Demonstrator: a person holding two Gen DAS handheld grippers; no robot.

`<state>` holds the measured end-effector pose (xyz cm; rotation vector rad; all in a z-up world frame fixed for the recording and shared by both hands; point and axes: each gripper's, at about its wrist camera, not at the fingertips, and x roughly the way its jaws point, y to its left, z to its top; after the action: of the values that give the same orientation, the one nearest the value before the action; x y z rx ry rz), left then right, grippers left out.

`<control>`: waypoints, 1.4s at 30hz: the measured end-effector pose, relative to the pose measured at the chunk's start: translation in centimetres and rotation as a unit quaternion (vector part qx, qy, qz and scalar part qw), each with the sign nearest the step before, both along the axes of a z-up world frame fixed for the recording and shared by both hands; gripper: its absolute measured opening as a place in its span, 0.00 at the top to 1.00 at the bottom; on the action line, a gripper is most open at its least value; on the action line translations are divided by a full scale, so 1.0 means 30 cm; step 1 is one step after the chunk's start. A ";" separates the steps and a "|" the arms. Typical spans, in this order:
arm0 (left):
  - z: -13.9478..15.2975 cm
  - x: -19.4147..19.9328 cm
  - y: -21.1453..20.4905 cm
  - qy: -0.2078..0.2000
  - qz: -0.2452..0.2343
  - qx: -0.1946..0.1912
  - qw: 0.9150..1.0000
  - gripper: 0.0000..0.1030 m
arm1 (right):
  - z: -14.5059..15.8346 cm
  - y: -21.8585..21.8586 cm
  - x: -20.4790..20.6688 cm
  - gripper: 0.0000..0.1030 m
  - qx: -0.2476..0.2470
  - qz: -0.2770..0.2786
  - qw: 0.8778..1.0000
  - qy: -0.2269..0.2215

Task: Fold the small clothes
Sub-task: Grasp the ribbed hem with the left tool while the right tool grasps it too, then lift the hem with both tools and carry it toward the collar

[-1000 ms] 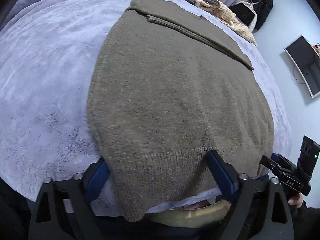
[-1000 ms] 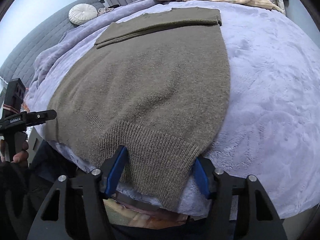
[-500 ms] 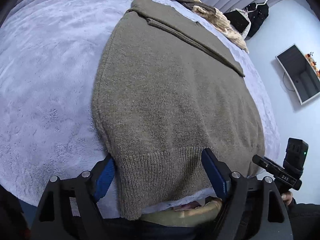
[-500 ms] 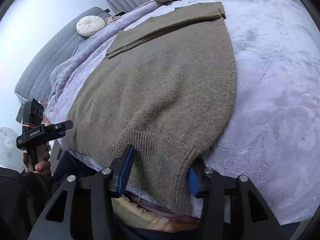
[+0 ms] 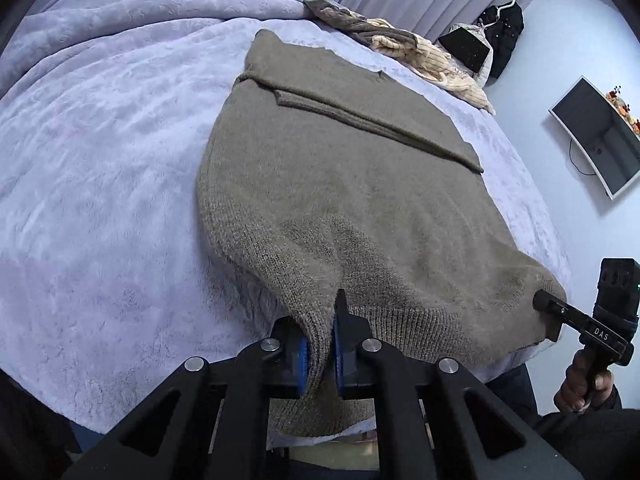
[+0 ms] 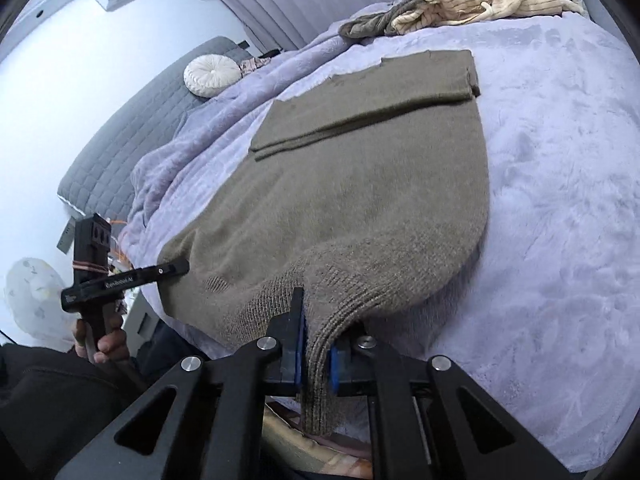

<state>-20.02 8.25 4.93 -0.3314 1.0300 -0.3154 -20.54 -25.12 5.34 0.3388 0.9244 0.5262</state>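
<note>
An olive-brown knit sweater (image 5: 340, 184) lies flat on the lavender bed, with its sleeves folded across the far end; it also shows in the right wrist view (image 6: 360, 184). My left gripper (image 5: 320, 354) is shut on the ribbed hem at the near left corner, which is lifted off the bed. My right gripper (image 6: 316, 354) is shut on the ribbed hem at the near right corner, also lifted. The right gripper shows in the left wrist view (image 5: 560, 316), and the left gripper shows in the right wrist view (image 6: 160, 270).
The lavender fleece blanket (image 5: 100, 160) covers the bed. A pile of striped cream and grey clothes (image 6: 460, 10) lies at the far edge. A round white cushion (image 6: 212, 76) rests by the grey headboard. A monitor (image 5: 596, 136) hangs on the right wall.
Both grippers have closed from open onto the sweater's hem corners and raised them, so the hem now bunches up off the bed edge.
</note>
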 end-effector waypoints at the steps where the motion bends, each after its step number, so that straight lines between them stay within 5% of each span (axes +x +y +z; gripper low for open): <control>1: 0.010 0.012 0.003 -0.004 0.002 -0.004 1.000 0.90 | 0.015 -0.011 0.009 0.91 0.005 -0.003 1.000 -0.003; 7: 0.093 0.094 0.011 -0.036 0.012 -0.017 0.999 0.90 | 0.078 -0.051 0.074 0.91 0.016 -0.030 0.999 -0.015; 22: 0.109 0.405 -0.102 -0.013 0.036 0.069 0.997 0.89 | 0.165 -0.029 0.373 0.91 -0.041 -0.065 0.997 -0.007; 30: 0.167 0.507 -0.150 -0.038 0.033 0.102 0.994 0.89 | 0.185 -0.042 0.497 0.91 -0.052 -0.078 0.996 -0.006; 42: 0.214 0.652 -0.170 -0.045 0.039 0.107 0.992 0.89 | 0.226 -0.047 0.661 0.91 -0.058 -0.093 0.994 -0.008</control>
<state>-0.45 3.15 11.35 -0.1613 0.9492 -0.1455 -0.73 -26.52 12.12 0.3113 0.8929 0.3027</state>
